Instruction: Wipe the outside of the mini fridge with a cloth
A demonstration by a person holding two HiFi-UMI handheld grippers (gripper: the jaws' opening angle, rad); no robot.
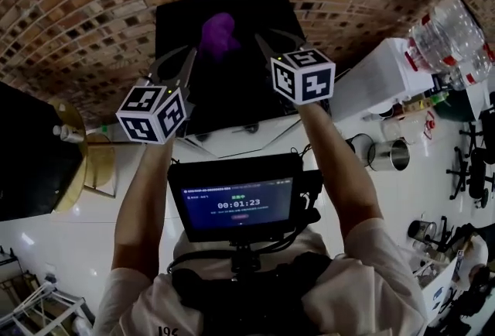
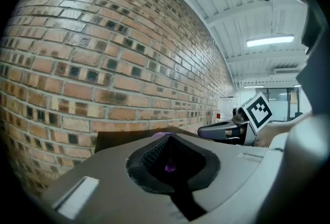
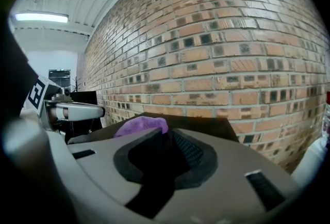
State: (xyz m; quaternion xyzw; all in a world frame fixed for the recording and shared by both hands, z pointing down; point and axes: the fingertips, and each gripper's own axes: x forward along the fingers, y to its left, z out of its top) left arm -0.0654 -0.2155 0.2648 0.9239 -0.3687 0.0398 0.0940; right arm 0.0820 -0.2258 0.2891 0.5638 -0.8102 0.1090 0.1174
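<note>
- The mini fridge [image 1: 232, 90] is the black box set against the brick wall [image 1: 77, 1], straight ahead of you; from your head view you look down on its flat dark top.
- The cloth [image 1: 219, 34] is a crumpled purple lump lying on that top, towards the wall side, and no tool has hold of it.
- Your left gripper [image 1: 176, 60] hovers over the near left part of the fridge top, to the left of the cloth. In the left gripper view its jaws are together with nothing clamped in them; only a speck of purple shows through the notch in the pads.
- Your right gripper [image 1: 277, 40] hovers over the right part of the top, just right of the cloth. In the right gripper view its jaws stand a narrow way apart and are empty; the cloth [image 3: 142, 126] lies beyond the tips, a little to their left.
- The cloth sits between the two tools, apart from both.
- A small screen [image 1: 236, 203] on your chest shows a running timer.
- Off to your right, on a white surface, stand clear water bottles [image 1: 452, 36] and metal cups [image 1: 387, 155].
</note>
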